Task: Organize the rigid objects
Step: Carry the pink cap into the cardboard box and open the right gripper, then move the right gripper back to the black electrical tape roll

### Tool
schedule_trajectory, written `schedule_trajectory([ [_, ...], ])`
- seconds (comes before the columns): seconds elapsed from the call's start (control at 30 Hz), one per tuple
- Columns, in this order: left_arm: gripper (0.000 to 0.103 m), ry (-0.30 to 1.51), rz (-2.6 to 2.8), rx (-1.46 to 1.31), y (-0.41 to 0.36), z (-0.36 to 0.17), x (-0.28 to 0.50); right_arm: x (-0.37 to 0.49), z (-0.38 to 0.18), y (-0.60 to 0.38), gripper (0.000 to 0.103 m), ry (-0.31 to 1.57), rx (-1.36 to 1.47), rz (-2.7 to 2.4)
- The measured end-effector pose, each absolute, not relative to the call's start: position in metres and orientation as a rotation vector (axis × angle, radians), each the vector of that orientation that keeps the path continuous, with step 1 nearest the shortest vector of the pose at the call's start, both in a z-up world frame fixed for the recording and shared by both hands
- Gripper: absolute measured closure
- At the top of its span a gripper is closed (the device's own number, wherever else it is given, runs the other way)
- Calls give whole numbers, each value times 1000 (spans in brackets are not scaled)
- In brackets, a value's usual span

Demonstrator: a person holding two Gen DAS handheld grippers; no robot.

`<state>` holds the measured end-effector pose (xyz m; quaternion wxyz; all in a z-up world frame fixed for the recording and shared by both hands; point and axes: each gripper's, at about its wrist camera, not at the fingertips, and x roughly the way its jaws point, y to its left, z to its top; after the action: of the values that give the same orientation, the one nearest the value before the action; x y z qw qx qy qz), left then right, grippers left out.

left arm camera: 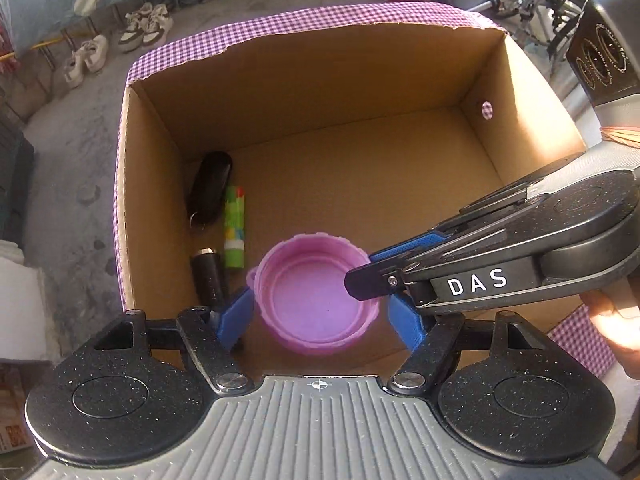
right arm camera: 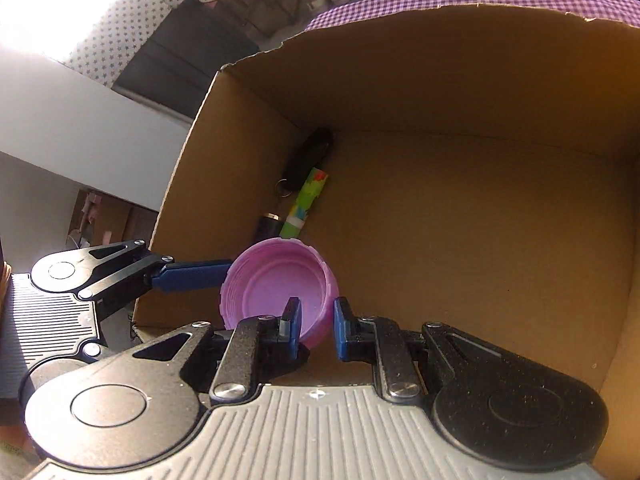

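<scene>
Inside the open cardboard box (left arm camera: pixel 320 92), which stands on a purple checked cloth (left arm camera: pixel 280 26), a pink plastic lid (left arm camera: pixel 316 296) is held with its hollow side up, above the box floor near the front wall. The right gripper (right arm camera: pixel 316 326) has its jaws clamped on the rim of this lid: one blue pad sits inside the hollow and the other outside the wall. In the left wrist view this gripper comes in from the right, and its dark tip lies over the lid's right edge. The left gripper (left arm camera: pixel 320 316) has its jaws apart, one blue finger on each side of the lid; the left finger (left arm camera: pixel 236 316) is just beside the lid's wall, but I cannot tell if it touches it. Along the left wall of the box lie three other things: a black key fob (left arm camera: pixel 210 192) with a small metal ring in the far corner, a green glue stick (left arm camera: pixel 234 232) just beside it, and a dark cylinder (left arm camera: pixel 206 276) with a silver band nearer to the front. Behind the box, on the grey floor (left arm camera: pixel 72 184), some pale shoes (left arm camera: pixel 144 28) stand in a row.
</scene>
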<state>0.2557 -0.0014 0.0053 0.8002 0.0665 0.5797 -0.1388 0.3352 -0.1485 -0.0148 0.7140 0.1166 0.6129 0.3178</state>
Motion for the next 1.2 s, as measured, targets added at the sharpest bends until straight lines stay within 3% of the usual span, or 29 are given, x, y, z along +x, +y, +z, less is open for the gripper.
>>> schedule_trajectory([
  [0.3,24,1203,-302,163,-4,16,253,331,-19,-151,83,1371,342,742],
  [0.57,24,1038,-300,107,3,54,215,293,36,-200,83,1159,452,775],
  [0.8,22,863,-313,15,7,80,152,199,75,-263,82,904,536,746],
  [1.07,21,830,-312,-50,2,57,100,109,45,-284,81,824,572,644],
  [1.2,21,864,-298,-76,3,35,83,90,21,-280,68,853,586,609],
])
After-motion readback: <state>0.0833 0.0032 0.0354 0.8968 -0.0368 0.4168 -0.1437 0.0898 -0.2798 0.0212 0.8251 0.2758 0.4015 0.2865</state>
